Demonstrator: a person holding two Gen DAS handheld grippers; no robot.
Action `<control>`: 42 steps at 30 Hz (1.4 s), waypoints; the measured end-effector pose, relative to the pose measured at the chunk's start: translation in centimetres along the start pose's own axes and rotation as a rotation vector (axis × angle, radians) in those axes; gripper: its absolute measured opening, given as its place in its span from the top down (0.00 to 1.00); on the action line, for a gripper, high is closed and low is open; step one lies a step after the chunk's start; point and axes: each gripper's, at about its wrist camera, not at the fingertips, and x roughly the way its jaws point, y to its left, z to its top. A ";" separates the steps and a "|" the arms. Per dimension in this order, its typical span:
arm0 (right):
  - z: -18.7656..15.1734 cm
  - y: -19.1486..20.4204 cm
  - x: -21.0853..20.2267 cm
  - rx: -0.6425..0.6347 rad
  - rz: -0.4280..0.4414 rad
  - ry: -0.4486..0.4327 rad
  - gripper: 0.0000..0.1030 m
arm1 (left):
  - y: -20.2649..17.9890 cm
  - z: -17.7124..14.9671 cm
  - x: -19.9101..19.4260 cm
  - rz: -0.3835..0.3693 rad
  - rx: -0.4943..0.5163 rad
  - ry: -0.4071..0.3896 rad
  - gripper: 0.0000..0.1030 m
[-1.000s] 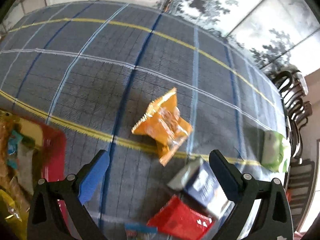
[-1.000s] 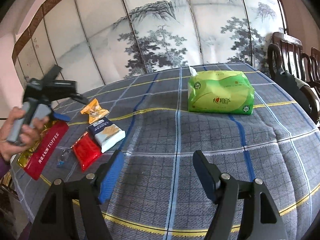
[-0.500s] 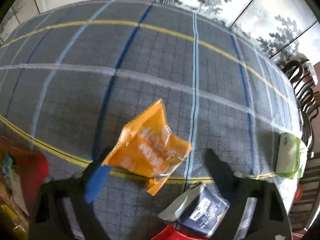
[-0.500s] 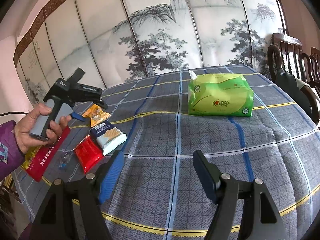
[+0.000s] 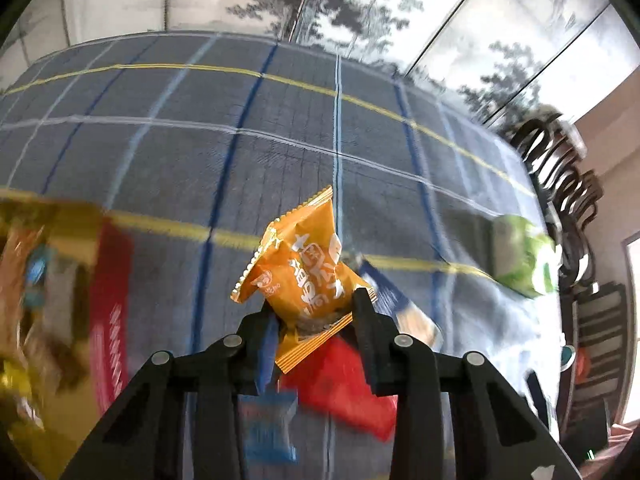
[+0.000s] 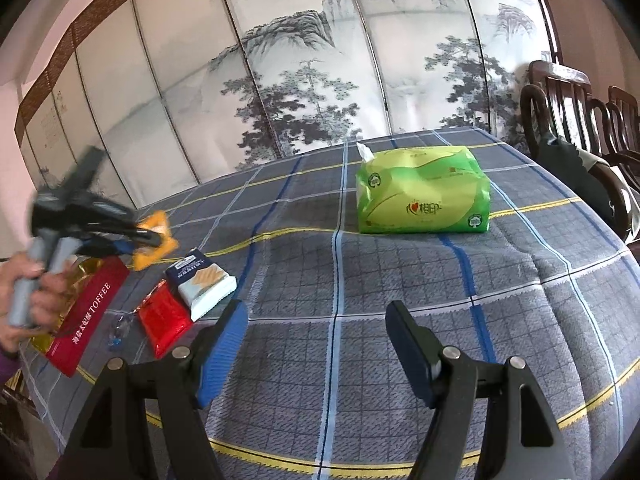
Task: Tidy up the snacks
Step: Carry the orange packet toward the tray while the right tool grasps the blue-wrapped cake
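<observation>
My left gripper point(image 5: 316, 312) has its jaws closing on an orange snack packet point(image 5: 304, 268), whose lower end is pinched between the pads; the packet hangs above the checked tablecloth. In the right wrist view the same orange packet point(image 6: 156, 236) sits in the left gripper point(image 6: 150, 236), held by a hand at the far left. On the cloth lie a navy-and-white biscuit pack point(image 6: 202, 282), a red packet point(image 6: 166, 322) and a small blue candy point(image 6: 116, 340). A red toffee box point(image 6: 86, 312) lies at the left. My right gripper point(image 6: 316, 340) hovers open and empty over the cloth.
A green tissue pack point(image 6: 424, 196) stands at the back of the table. Dark wooden chairs point(image 6: 576, 120) line the right side. A painted folding screen point(image 6: 320, 60) stands behind the table. The table edge point(image 6: 360, 468) runs close below my right gripper.
The left gripper came down over the orange packet, closed on it and lifted it off the cloth, moving left. The right gripper has stayed still.
</observation>
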 end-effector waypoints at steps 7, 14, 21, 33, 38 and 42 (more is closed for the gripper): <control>0.1 0.3 0.3 -0.009 -0.011 0.017 0.29 | 1.1 -4.8 -6.4 -0.005 -0.001 -0.066 0.70; -0.2 1.2 0.2 -0.063 0.045 0.026 0.29 | 3.2 -9.1 -9.9 0.002 -0.017 -0.081 0.70; -1.3 8.7 -0.7 -0.099 0.296 0.102 0.30 | 5.5 -11.8 -11.9 0.002 -0.048 -0.091 0.70; -2.6 19.5 6.8 -0.153 0.386 0.315 0.46 | 9.2 -14.1 -13.7 0.028 -0.092 -0.105 0.69; -2.5 21.4 8.5 -0.180 0.337 0.334 0.46 | 10.2 -14.2 -13.9 0.026 -0.099 -0.108 0.69; -2.3 22.1 10.1 -0.182 0.300 0.357 0.46 | 10.9 -14.3 -13.9 0.022 -0.105 -0.107 0.69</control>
